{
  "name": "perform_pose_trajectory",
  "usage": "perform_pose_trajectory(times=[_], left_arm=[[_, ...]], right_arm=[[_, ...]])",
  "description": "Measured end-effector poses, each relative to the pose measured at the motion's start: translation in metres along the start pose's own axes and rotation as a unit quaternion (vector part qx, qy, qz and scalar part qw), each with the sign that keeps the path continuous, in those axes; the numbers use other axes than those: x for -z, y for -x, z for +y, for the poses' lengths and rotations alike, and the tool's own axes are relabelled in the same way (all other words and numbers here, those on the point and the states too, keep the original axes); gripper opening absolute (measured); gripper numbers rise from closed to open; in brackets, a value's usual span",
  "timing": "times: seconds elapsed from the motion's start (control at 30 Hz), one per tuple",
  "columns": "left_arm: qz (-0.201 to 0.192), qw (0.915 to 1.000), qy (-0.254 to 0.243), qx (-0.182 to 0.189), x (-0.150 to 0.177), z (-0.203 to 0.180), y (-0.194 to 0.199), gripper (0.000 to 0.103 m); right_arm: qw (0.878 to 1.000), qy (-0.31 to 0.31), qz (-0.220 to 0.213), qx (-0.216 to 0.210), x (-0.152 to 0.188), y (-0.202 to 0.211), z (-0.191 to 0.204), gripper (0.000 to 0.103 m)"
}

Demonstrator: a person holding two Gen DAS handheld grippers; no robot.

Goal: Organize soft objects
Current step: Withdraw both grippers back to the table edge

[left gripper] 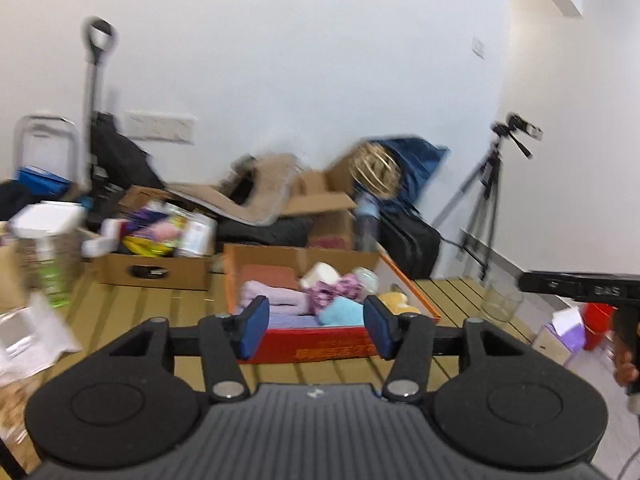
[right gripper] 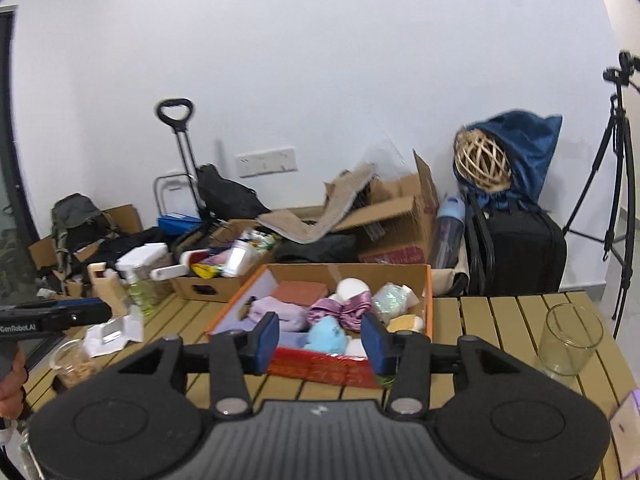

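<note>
"GenRobot.AI" reads on the left gripper [right gripper: 54, 320] body's side.

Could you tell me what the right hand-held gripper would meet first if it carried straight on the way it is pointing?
Probably the red front wall of the cardboard box on the table, or the blue soft toy just behind it; height is hard to judge. The right hand-held gripper is open and empty.

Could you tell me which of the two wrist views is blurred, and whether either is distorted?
Left wrist view: motion-smeared, worst at the left edge and the background clutter; its left gripper stays sharp. Right wrist view: mostly crisp, the glass and red box clear behind the right gripper. Both show fisheye bending and dark corners.
</note>
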State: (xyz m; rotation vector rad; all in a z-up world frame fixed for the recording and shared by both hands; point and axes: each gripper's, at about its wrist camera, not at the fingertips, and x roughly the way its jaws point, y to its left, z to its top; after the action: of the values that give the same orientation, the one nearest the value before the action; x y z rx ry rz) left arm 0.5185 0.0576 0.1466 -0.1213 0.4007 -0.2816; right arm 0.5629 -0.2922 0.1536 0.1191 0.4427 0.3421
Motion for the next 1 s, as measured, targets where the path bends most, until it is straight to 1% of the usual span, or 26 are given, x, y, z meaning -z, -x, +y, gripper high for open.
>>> perform_pose_trajectory(times=[0.07,0.13,0.17,0.2,0.23,0.3,0.37,0.4,0.43,0.47,0.53,0.57,0.67,0.73,0.83,1.0], left_arm=[[-0.024,0.9988,-0.010,-0.040,0.025,-0.004,0.035,0.060],[-0.045,0.9964,-0.018,-0.069,0.051,-0.008,0.068,0.070],[-0.055,0.9953,-0.018,-0.078,0.070,-0.011,0.088,0.079],[-0.061,0.9946,-0.014,-0.082,0.086,-0.012,0.106,0.087],[-0.063,0.9942,-0.008,-0.087,0.104,-0.013,0.123,0.089],[-0.051,0.9937,0.006,-0.099,0.135,-0.017,0.147,0.092],[-0.042,0.9930,0.008,-0.110,0.163,-0.023,0.174,0.096],[-0.045,0.9920,0.011,-0.117,0.175,-0.025,0.189,0.100],[-0.048,0.9917,0.012,-0.119,0.185,-0.026,0.204,0.101],[-0.048,0.9922,0.012,-0.115,0.195,-0.028,0.217,0.102],[-0.033,0.9931,0.006,-0.112,0.204,-0.030,0.233,0.102],[-0.033,0.9930,-0.001,-0.113,0.207,-0.034,0.241,0.102],[-0.054,0.9920,-0.017,-0.113,0.208,-0.044,0.258,0.103],[-0.066,0.9913,-0.022,-0.112,0.209,-0.049,0.265,0.103],[-0.072,0.9907,-0.033,-0.111,0.207,-0.056,0.266,0.103],[-0.071,0.9906,-0.035,-0.111,0.208,-0.058,0.265,0.103]], right_arm=[[1.000,0.001,-0.014,0.000,0.016,0.023,0.008,0.047],[0.999,0.011,-0.031,0.010,0.041,0.051,0.020,0.050],[0.999,0.021,-0.038,0.016,0.055,0.064,0.028,0.054],[0.998,0.032,-0.045,0.023,0.069,0.078,0.035,0.056],[0.997,0.044,-0.052,0.034,0.084,0.093,0.044,0.060],[0.996,0.061,-0.059,0.041,0.114,0.121,0.060,0.066],[0.995,0.066,-0.063,0.036,0.146,0.149,0.074,0.075],[0.995,0.063,-0.066,0.031,0.164,0.165,0.080,0.077],[0.996,0.051,-0.069,0.025,0.183,0.182,0.085,0.080],[0.997,0.042,-0.067,0.018,0.199,0.195,0.088,0.081],[0.997,0.024,-0.068,0.010,0.226,0.222,0.092,0.083],[0.997,0.015,-0.068,0.010,0.234,0.230,0.091,0.084],[0.997,0.008,-0.070,0.013,0.250,0.251,0.095,0.084],[0.997,0.014,-0.070,0.013,0.254,0.258,0.099,0.085],[0.997,0.015,-0.070,0.010,0.254,0.260,0.103,0.085],[0.997,0.029,-0.068,0.016,0.252,0.249,0.111,0.086]])
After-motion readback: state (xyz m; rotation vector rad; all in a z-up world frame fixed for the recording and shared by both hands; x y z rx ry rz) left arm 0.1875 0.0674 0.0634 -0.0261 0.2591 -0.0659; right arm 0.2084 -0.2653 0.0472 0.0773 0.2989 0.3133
